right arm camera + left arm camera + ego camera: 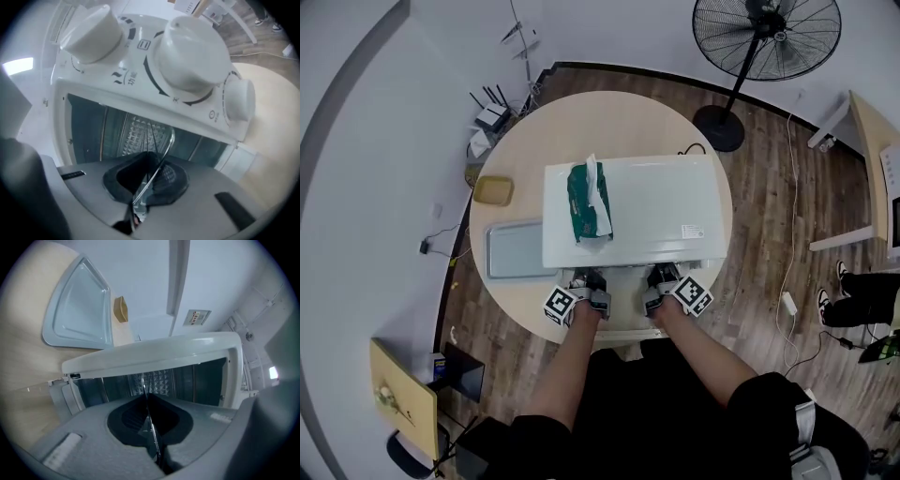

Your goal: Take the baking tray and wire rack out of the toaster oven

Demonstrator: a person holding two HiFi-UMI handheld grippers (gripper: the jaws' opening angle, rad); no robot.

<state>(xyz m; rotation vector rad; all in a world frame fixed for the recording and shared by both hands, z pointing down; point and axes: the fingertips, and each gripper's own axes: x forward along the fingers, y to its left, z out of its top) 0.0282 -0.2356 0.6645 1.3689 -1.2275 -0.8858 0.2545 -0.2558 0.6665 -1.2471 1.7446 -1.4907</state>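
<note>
Now the wire rack sits pinched in both hand-held grippers.

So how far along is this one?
Done: the tray lies on the table, left of the oven. In hand: the left claw and right claw are both shut on the rack at the oven's open front. Left: draw the rack out and set it down.
</note>
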